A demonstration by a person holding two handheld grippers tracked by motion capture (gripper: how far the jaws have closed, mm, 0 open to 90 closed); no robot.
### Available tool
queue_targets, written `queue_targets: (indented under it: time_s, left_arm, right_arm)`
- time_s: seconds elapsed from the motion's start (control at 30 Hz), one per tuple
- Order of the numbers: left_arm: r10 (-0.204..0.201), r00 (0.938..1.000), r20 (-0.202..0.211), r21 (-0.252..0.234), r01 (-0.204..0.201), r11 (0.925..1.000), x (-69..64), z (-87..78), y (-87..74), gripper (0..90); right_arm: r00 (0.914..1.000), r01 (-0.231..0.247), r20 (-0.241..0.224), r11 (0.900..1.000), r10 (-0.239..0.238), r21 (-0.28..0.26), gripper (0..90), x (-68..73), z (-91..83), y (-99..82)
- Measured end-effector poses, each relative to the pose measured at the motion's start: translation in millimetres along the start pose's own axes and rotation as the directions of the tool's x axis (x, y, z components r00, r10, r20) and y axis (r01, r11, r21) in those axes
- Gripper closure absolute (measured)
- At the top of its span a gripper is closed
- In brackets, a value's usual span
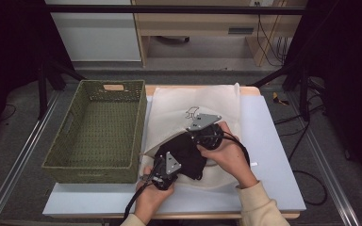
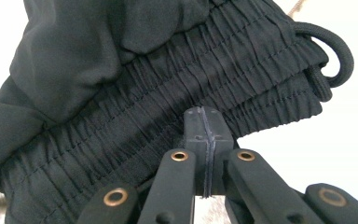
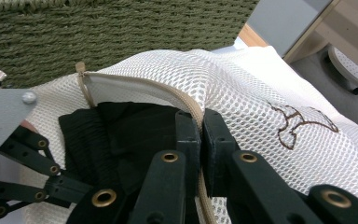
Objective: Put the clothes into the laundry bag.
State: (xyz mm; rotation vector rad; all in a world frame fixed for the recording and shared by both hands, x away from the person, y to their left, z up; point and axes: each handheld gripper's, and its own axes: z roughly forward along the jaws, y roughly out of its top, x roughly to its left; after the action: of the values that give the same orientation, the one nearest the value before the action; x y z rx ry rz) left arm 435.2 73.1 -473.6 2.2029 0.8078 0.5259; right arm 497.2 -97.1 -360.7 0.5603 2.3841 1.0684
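Note:
A black garment (image 1: 188,155) with a gathered elastic waistband (image 2: 168,93) and a drawstring loop (image 2: 340,56) lies partly inside the mouth of a white mesh bag (image 1: 193,101). My left gripper (image 1: 175,165) (image 2: 203,116) is shut on the waistband, with a thin fold of dark cloth pinched between its jaws. On the far side of the garment, my right gripper (image 1: 191,140) (image 3: 201,122) is shut on the bag's beige zipper edge (image 3: 168,91) and holds the opening up over the black cloth (image 3: 130,126). A brown embroidered figure (image 3: 303,123) marks the bag.
A green woven basket (image 1: 99,132) stands to the left of the bag, close against it. The pale table top (image 1: 273,141) shows bare to the right. Metal rails run down both sides, and shelving and cables lie beyond the far edge.

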Motion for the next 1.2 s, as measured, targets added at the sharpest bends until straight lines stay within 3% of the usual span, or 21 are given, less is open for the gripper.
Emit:
queue_targets:
  time_s: [0.3, 0.67, 1.2]
  left_arm:
    - [0.029, 0.9995, -0.015, 0.004, -0.029, 0.9996, -0.6, 4.1, 2.8, 89.9]
    - [0.025, 0.9996, -0.011, 0.003, -0.025, 0.9997, -0.2, 5.2, 5.5, 89.9]
    - [0.035, 0.9986, -0.039, -0.008, -0.036, 0.9993, 0.8, 21.1, 18.5, 89.9]
  right_arm:
    - [0.9999, -0.007, 0.011, 1.0000, 0.007, -0.007, 86.9, -3.4, -3.3, -0.5]
    - [0.9999, -0.017, 0.002, 0.9998, 0.017, -0.013, 86.9, -6.2, -3.8, -1.8]
    - [0.9997, -0.026, -0.004, 0.9996, 0.026, -0.015, 86.9, -7.1, -4.4, -2.4]
